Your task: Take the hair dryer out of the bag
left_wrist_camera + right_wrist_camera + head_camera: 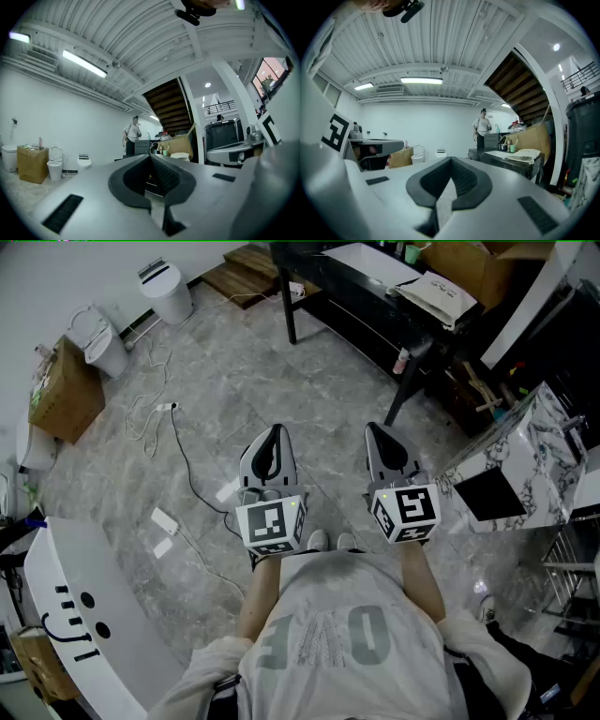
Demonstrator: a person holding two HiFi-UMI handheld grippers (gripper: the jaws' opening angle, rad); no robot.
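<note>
My left gripper [272,444] and right gripper [382,435] are held level side by side in front of the person's chest, above the grey stone floor. Both are shut with nothing between the jaws, as the left gripper view [151,157] and the right gripper view [451,161] also show. A pale, flat cloth bag-like thing [434,292] lies on the black table [352,304] ahead to the right; the same thing [526,154] shows in the right gripper view. No hair dryer is visible in any view.
A marble-patterned counter [525,451] stands close on the right. A cardboard box [64,390], white bins [169,289] and loose cables [159,418] are at the left. A white panel [80,610] leans at the lower left. A person [482,126] stands far across the room.
</note>
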